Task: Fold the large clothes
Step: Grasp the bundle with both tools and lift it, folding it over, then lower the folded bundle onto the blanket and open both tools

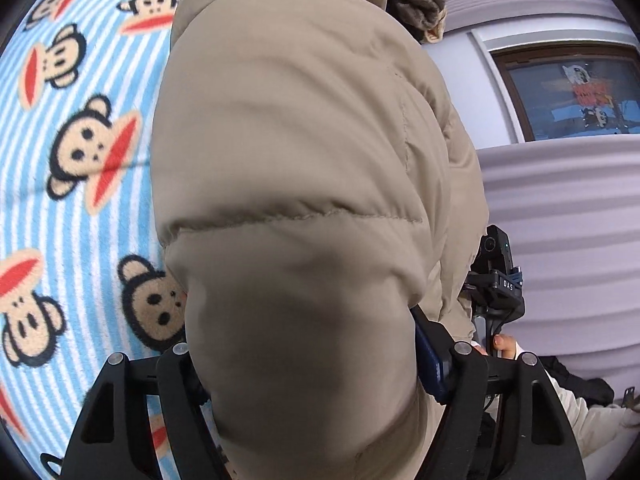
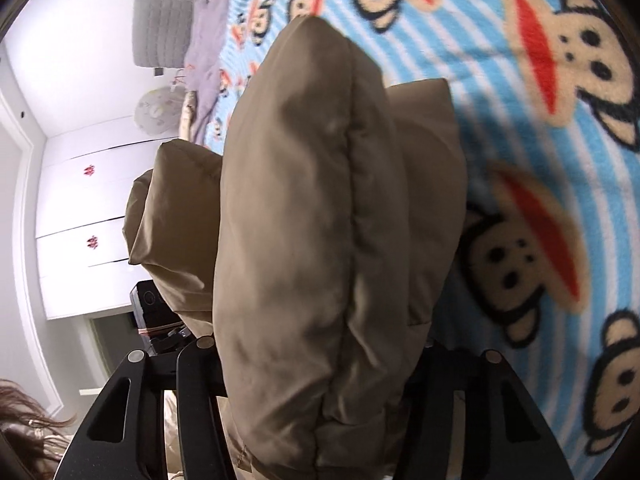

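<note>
A beige puffer jacket [image 1: 304, 152] fills the middle of the left wrist view and hangs lifted over the monkey-print blanket [image 1: 72, 168]. My left gripper [image 1: 316, 364] is shut on a thick fold of it; the fabric hides the fingertips. The jacket's dark fur-lined hood [image 1: 416, 4] is at the top. In the right wrist view the same jacket [image 2: 320, 220] bulges between my right gripper [image 2: 320, 360], which is shut on it. The right gripper also shows in the left wrist view [image 1: 496, 280], close beside the jacket.
The blue-striped monkey blanket [image 2: 540, 160] covers the bed. A lilac quilt [image 2: 208, 40] and grey pillow [image 2: 160, 16] lie at the bed's far end. White wardrobe doors [image 2: 80, 216] stand beyond. A window [image 1: 576, 96] is set in the wall.
</note>
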The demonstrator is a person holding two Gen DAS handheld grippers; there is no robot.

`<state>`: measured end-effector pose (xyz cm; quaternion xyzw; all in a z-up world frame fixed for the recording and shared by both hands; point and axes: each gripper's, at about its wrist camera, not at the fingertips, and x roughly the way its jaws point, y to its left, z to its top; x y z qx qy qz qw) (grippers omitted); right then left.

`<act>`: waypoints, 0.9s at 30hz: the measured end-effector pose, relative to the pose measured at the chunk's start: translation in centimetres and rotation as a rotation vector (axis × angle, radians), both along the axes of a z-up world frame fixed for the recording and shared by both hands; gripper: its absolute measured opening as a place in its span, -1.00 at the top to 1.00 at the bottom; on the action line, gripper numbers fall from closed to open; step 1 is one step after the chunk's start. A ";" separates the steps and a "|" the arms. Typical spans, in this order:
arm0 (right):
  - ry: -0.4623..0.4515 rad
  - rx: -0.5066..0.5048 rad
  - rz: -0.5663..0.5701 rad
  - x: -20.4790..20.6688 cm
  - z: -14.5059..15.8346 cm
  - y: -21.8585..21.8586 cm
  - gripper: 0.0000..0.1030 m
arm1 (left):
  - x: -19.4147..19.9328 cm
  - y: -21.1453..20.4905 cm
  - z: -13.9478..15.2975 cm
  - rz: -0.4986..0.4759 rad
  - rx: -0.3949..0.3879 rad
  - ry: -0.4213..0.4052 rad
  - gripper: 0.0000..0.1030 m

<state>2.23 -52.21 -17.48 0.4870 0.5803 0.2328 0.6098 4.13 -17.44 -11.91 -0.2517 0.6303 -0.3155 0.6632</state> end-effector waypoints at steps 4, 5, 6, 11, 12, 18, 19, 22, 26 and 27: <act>-0.038 0.019 -0.001 0.9 1.8 2.8 -0.11 | 0.4 2.9 2.0 0.024 -0.007 -0.030 -0.49; -0.046 0.020 0.002 1.2 2.1 3.7 -0.11 | 0.7 3.7 2.4 0.029 -0.004 -0.039 -0.49; -0.053 0.020 0.007 1.6 2.4 4.9 -0.11 | 1.1 4.5 2.2 0.033 0.000 -0.047 -0.49; -0.071 0.022 0.024 3.7 2.9 11.4 -0.11 | 2.2 11.1 2.9 0.056 0.031 -0.057 -0.49; -0.070 0.024 0.026 4.0 2.8 13.0 -0.11 | 2.4 12.7 2.8 0.061 0.039 -0.053 -0.49; -0.058 0.031 0.055 5.9 1.4 22.4 -0.11 | 4.5 21.5 1.2 0.098 0.082 -0.016 -0.50; -0.049 0.027 0.061 6.2 0.9 23.8 -0.11 | 4.6 22.4 0.5 0.108 0.096 -0.007 -0.50; -0.008 -0.018 0.076 6.8 -0.4 27.0 -0.12 | 4.8 23.8 -1.9 0.143 0.162 0.032 -0.55; 0.026 -0.109 0.075 6.6 0.1 28.2 -0.21 | 4.0 24.3 -1.9 0.176 0.229 -0.006 -0.59; 0.026 -0.144 0.076 6.3 0.8 28.0 -0.22 | 3.6 25.0 -1.7 0.189 0.255 -0.032 -0.59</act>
